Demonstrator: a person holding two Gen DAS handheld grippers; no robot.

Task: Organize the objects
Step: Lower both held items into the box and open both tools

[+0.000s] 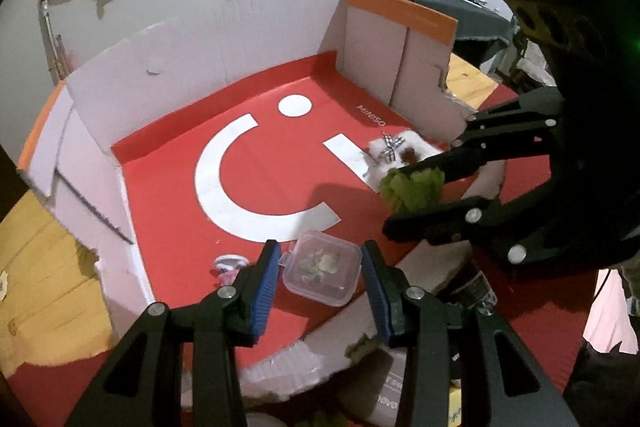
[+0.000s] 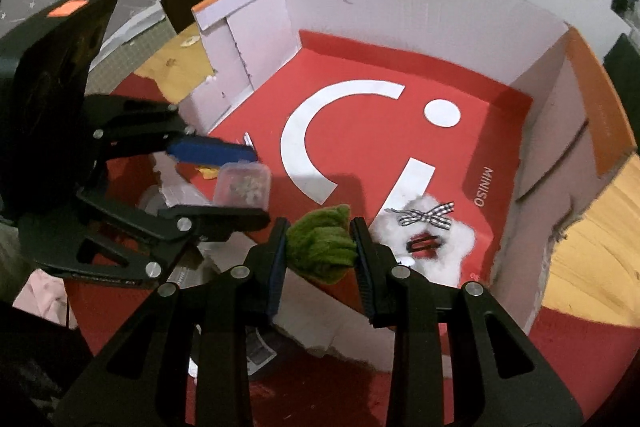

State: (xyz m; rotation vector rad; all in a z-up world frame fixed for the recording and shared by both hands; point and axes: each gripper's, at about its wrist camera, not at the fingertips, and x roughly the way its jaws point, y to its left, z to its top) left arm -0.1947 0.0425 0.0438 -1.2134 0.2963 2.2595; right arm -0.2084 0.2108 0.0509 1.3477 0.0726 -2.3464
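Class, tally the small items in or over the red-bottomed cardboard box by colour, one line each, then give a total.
Green: 1, the knitted piece gripped in the right tongs.
White: 1, the fluffy hair clip with a checked bow.
Clear: 1, the plastic container between the left tongs.
Pink and white: 1, a small item.
Total: 4

Can't really tell what's inside the small clear plastic lidded box [image 1: 320,273], just a pale greenish-white jumble through the lid. The fuzzy white plush pad with the gingham bow [image 2: 434,241] is partly covered by my right gripper [image 1: 416,191] in the left view. Something small and pink-white [image 1: 229,264] sits half hidden behind my left gripper's blue pad [image 1: 264,285]. The clutter on the far dark-clothed table [image 1: 472,5] is too tiny to make out.
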